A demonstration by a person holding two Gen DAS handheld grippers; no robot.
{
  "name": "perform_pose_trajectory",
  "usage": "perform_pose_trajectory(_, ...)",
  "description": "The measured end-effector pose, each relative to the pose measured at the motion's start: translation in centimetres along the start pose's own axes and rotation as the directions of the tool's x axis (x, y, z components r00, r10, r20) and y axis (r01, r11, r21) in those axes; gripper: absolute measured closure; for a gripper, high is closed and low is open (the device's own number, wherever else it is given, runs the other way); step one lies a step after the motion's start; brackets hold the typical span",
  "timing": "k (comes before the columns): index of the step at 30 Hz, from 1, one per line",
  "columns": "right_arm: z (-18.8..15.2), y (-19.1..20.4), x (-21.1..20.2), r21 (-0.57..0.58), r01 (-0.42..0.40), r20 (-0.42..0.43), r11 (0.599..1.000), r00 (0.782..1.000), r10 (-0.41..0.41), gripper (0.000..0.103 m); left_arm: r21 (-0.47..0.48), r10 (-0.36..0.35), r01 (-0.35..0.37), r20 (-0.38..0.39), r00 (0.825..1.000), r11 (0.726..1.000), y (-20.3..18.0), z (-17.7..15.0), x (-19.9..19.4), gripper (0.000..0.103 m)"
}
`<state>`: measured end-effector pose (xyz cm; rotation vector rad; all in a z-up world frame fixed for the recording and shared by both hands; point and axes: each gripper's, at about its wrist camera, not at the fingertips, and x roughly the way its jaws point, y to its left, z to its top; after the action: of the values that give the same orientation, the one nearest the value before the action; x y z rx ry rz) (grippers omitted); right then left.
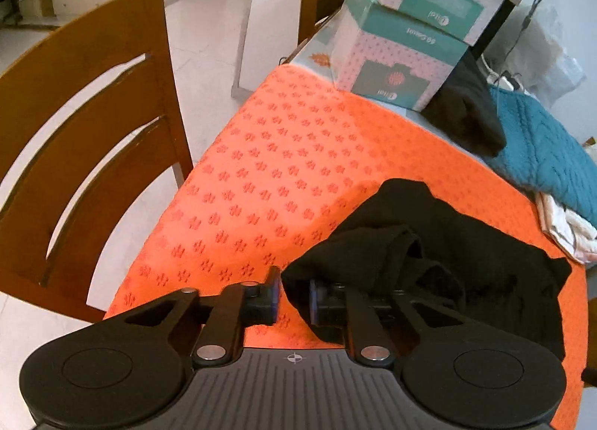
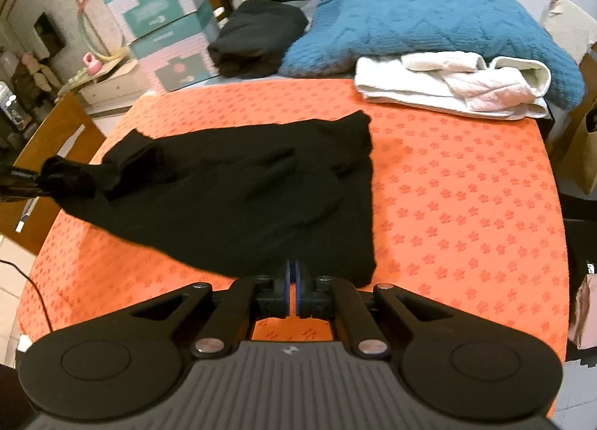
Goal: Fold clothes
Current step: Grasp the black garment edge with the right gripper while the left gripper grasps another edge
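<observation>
A black garment (image 2: pixel 238 198) is lying spread on the orange mat (image 2: pixel 466 187), stretching leftward from the right gripper (image 2: pixel 293 292), which is pinching its near hem. The left gripper (image 1: pixel 294 297), fingers parted around a bunched corner, is sitting nearer that far-left end.

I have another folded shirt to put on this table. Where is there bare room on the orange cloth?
Bare orange cloth lies right of the black garment, up to the white towels. Another patch runs between the garment and the stacked boxes, on the wooden chair side. The far edge is crowded: folded black clothes, teal blanket, towels.
</observation>
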<state>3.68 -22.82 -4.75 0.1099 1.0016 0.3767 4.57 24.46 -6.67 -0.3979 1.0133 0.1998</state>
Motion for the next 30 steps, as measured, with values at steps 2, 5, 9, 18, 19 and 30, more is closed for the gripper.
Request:
perform_pose_trajectory(2, -0.2, 0.0, -0.2, -0.013, -0.004, -0.003, 1.000, 1.000, 0.003, 0.086, -0.046, 0.015, -0.016, -0.010, 1.000, 0.999, 0.7, -0.1, -0.1, 0.058)
perform_pose_trajectory(5, -0.5, 0.1, -0.4, -0.032, -0.009, -0.007, 0.999, 1.000, 0.009, 0.080, -0.086, 0.038, -0.038, 0.001, 0.999, 0.996, 1.1, -0.7, -1.1, 0.036)
perform_pose_trajectory(9, -0.9, 0.2, -0.8, -0.057, -0.016, -0.014, 0.998, 1.000, 0.015, 0.072, -0.055, 0.091, -0.090, 0.004, 0.996, 0.994, 0.6, -1.8, -2.8, 0.030)
perform_pose_trajectory(18, -1.0, 0.3, -0.7, -0.048, 0.022, -0.031, 0.999, 0.999, -0.024, 0.067, 0.064, 0.049, -0.049, -0.003, 0.999, 0.997, -1.2, -3.2, -4.6, 0.009)
perform_pose_trajectory(19, -1.0, 0.3, -0.6, -0.038, 0.035, -0.031, 0.999, 0.999, -0.036, 0.065, 0.087, 0.042, -0.041, -0.009, 0.999, 0.995, -1.6, -3.2, -4.5, 0.008)
perform_pose_trajectory(30, -1.2, 2.5, 0.0, 0.102, 0.160, -0.022, 0.982, 0.987, -0.158, 0.059, 0.434, -0.043, 0.076, -0.086, 0.995, 0.898, -6.3, -1.7, -1.3, 0.001)
